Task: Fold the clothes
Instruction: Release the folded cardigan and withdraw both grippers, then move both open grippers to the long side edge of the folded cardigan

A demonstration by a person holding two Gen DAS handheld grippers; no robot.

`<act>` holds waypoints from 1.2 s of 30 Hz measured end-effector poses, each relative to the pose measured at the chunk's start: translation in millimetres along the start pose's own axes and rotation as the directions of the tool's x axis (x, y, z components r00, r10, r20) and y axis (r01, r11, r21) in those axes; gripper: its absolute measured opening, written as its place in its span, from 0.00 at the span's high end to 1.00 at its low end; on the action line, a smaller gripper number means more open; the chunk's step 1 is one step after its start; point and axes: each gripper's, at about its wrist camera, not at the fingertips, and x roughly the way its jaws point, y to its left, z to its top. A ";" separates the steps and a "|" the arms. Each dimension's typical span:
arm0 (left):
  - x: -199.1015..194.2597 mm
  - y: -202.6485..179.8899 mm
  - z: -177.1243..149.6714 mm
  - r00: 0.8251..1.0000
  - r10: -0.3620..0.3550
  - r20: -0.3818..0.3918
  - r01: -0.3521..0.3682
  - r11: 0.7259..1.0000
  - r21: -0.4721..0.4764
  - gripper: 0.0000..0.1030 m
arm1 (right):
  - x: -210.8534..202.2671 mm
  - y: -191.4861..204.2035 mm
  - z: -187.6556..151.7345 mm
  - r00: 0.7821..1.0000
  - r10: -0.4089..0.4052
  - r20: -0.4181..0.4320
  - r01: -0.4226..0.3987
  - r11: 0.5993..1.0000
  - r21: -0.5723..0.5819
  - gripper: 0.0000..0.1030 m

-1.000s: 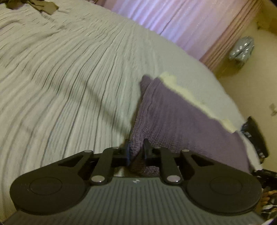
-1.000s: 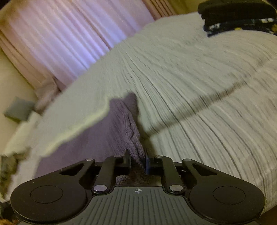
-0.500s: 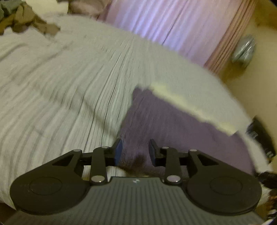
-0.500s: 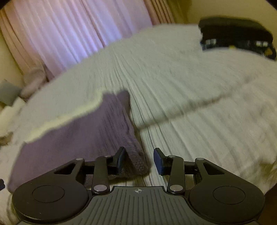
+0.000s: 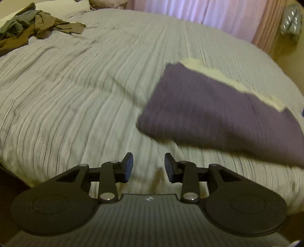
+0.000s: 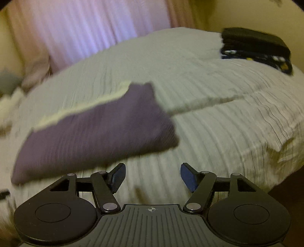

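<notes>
the left gripper hangs over the near edge of the bed, its two black fingers spread apart with nothing between them but striped grey bedding. the folded purple garment lies flat on the bed ahead of this gripper and off to its right, apart from the fingertips. a cream-coloured edge shows along the garment's far side. far ahead and to the left of the left gripper, a loose heap of brown and grey clothes sits near the far corner of the bed. a pale pink curtain hangs beyond the bed.

the right gripper is also spread wide, wider than the left, and holds nothing; its blue-padded fingers frame bare bedding. from this side the purple garment lies ahead and to the left, its near edge just beyond the left finger, not touching it as far as the blur allows. the cream edge runs along its far side here too. far ahead and to the right of the right gripper, a stack of dark folded clothes rests near the far edge of the bed, well apart from the purple garment. both views are blurred, so the fine texture of the garment cannot be made out.
</notes>
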 end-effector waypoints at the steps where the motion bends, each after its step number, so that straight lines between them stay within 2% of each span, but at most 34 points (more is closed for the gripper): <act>1: -4.2 -5.2 -4.0 1.000 -0.001 -0.003 0.001 1.000 0.020 0.66 | -0.2 8.4 -4.8 1.000 -0.005 -0.013 0.005 1.000 -0.024 0.34; 8: -27.7 -21.7 -18.5 1.000 0.008 0.019 -0.010 0.996 0.091 0.62 | -6.9 42.7 -23.2 0.999 0.019 -0.042 -0.023 0.997 -0.080 0.34; 22: -47.1 -22.3 -19.1 0.998 -0.025 0.058 0.019 0.996 0.090 0.60 | -25.6 44.0 -23.8 1.000 0.025 0.005 -0.024 0.997 -0.069 0.34; 24: -44.6 -18.2 -18.7 0.996 -0.063 0.059 0.059 0.996 0.061 0.58 | -24.1 39.2 -22.7 0.999 0.033 0.008 -0.033 0.998 -0.047 0.34; 25: -41.8 -12.0 -18.6 0.992 -0.115 0.060 0.115 0.993 0.015 0.55 | -22.8 34.7 -22.1 0.999 0.051 0.011 -0.051 0.999 -0.020 0.34; 27: -35.3 3.1 -18.5 0.968 -0.242 0.071 0.248 0.964 -0.099 0.54 | -20.1 25.1 -20.9 0.996 0.089 0.017 -0.089 0.995 0.039 0.34; 29: -24.5 17.3 -20.0 0.942 -0.322 0.095 0.336 0.915 -0.223 0.54 | -14.8 9.5 -19.7 0.988 0.155 0.023 -0.157 0.977 0.148 0.34; 30: -18.5 24.2 -21.0 0.928 -0.355 0.111 0.372 0.884 -0.284 0.54 | -10.3 -1.5 -19.7 0.980 0.198 0.031 -0.200 0.953 0.227 0.34; 32: -6.6 36.0 -22.9 0.904 -0.403 0.141 0.425 0.816 -0.391 0.53 | -0.8 -20.4 -20.4 0.962 0.268 0.044 -0.265 0.889 0.373 0.34; 36: 17.8 45.4 -25.0 0.883 -0.431 0.185 0.459 0.708 -0.537 0.50 | 19.3 -51.1 -22.4 0.924 0.365 0.114 -0.358 0.720 0.595 0.31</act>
